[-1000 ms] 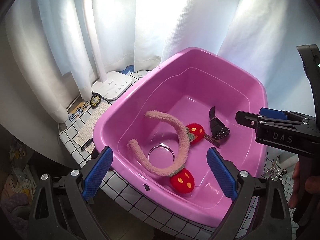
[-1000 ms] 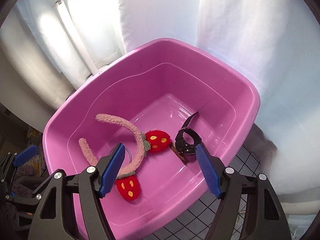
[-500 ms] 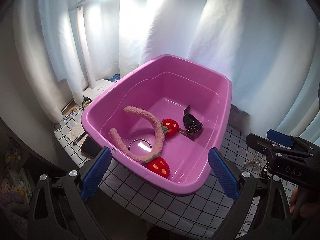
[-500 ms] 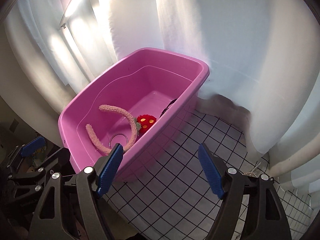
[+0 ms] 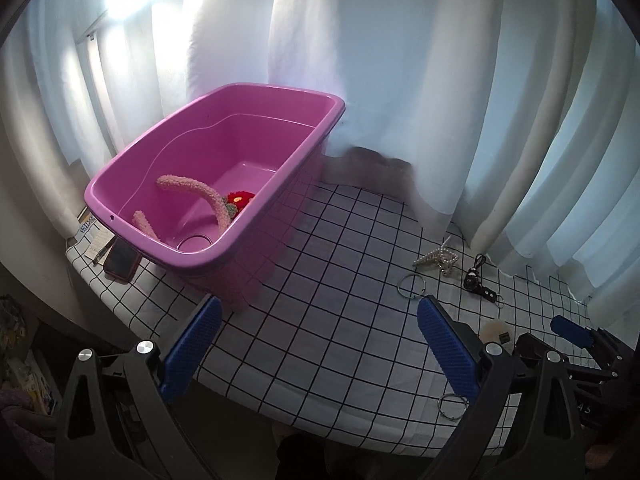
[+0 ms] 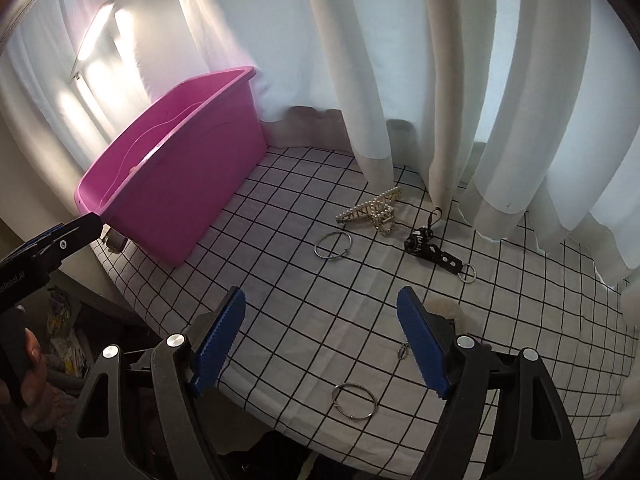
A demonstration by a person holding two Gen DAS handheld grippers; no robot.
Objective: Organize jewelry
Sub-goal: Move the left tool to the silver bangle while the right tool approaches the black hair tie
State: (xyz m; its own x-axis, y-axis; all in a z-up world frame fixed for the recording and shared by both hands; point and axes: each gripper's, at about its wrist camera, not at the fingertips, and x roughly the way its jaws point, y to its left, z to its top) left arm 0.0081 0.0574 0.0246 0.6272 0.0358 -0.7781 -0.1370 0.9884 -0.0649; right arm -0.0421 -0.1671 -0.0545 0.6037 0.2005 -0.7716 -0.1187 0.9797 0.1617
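1. The right hand-held gripper (image 6: 322, 340) is hanging open and empty over the checked worktop (image 6: 280, 280), its jaws wide apart with nothing between them.
2. A metal ring (image 6: 355, 401) is lying flat just below its fingertips, toward six o'clock; the right hand is nearer.
3. The left hand-held gripper (image 5: 318, 344) is also gaping empty.
4. Only the left view is showing inside the pink tub (image 5: 208, 258), at ten o'clock, where a fuzzy headband (image 5: 200, 196) is resting; the right view shows just the tub's outer wall.

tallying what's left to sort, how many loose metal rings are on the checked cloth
2: one ring just in front of the pearl hair clip, one ring at the cloth's near edge. A smaller ring stays attached to the black strap.
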